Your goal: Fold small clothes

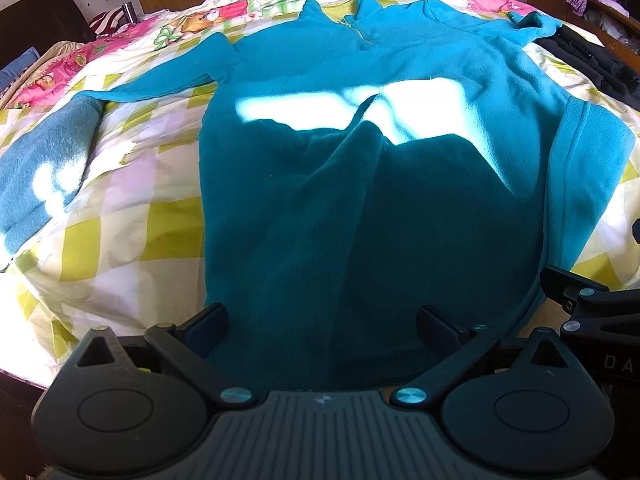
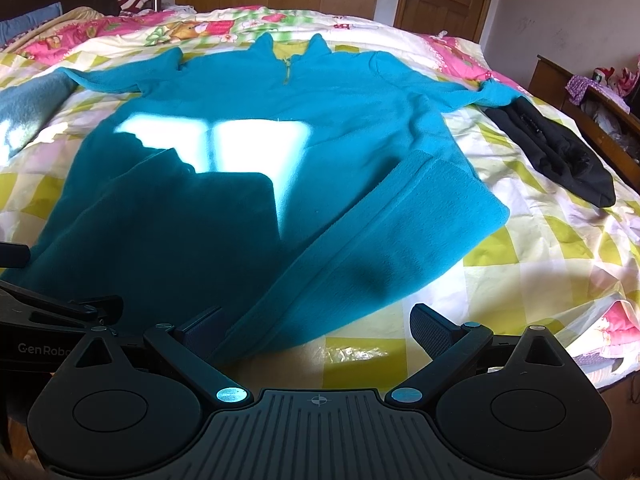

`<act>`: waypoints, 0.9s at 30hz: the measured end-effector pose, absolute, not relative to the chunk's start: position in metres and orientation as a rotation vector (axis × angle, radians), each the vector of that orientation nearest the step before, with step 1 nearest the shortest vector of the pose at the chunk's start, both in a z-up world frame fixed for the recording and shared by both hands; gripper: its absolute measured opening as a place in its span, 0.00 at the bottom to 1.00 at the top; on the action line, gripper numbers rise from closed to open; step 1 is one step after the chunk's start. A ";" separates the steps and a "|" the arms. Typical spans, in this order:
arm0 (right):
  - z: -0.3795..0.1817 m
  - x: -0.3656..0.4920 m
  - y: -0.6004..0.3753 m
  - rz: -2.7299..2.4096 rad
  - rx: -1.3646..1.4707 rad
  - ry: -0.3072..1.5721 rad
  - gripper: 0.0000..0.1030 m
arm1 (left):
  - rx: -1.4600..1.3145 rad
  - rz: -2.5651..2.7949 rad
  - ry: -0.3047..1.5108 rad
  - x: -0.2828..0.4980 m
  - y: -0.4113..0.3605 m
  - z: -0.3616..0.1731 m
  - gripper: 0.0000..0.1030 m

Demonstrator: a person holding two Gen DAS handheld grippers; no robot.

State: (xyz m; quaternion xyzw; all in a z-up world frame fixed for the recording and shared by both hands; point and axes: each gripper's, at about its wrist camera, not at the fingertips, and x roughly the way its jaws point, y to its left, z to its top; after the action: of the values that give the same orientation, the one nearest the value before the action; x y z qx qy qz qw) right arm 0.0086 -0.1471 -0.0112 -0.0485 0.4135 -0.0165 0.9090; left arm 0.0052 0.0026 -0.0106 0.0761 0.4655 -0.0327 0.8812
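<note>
A teal fleece pullover (image 1: 360, 184) with a short zip collar lies spread front up on the bed, collar at the far side. Its hem faces me, and a ridge of cloth runs up its middle. In the right wrist view the same pullover (image 2: 248, 152) has its right side flap folded over, near the hem. My left gripper (image 1: 322, 326) is open over the hem, with nothing between its fingers. My right gripper (image 2: 316, 330) is open too, above the hem's right corner. The right gripper's black body (image 1: 592, 312) shows at the left wrist view's right edge.
The bed carries a checked yellow and white quilt (image 2: 540, 248) with pink patches at the far side. A folded blue-grey fleece (image 1: 40, 168) lies to the left. A black garment (image 2: 560, 152) lies at the right. A wooden bedside cabinet (image 2: 580, 100) stands beyond the right edge.
</note>
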 end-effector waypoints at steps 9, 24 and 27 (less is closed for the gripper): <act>-0.012 0.011 -0.146 -0.037 -0.108 0.862 0.96 | 0.157 -0.063 0.975 0.005 0.003 -0.011 1.00; -0.014 0.016 -0.146 -0.071 -0.094 0.878 0.96 | 0.189 -0.058 0.975 0.006 0.000 -0.013 1.00; -0.014 0.016 -0.146 -0.072 -0.093 0.879 0.96 | 0.191 -0.058 0.978 0.007 0.000 -0.014 1.00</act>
State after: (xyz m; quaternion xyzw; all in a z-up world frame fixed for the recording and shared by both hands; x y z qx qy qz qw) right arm 0.0160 -0.1460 -0.0140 -0.0451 0.4252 -0.0349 0.9033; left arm 0.0068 0.0001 -0.0140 0.0917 0.4687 -0.0276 0.8781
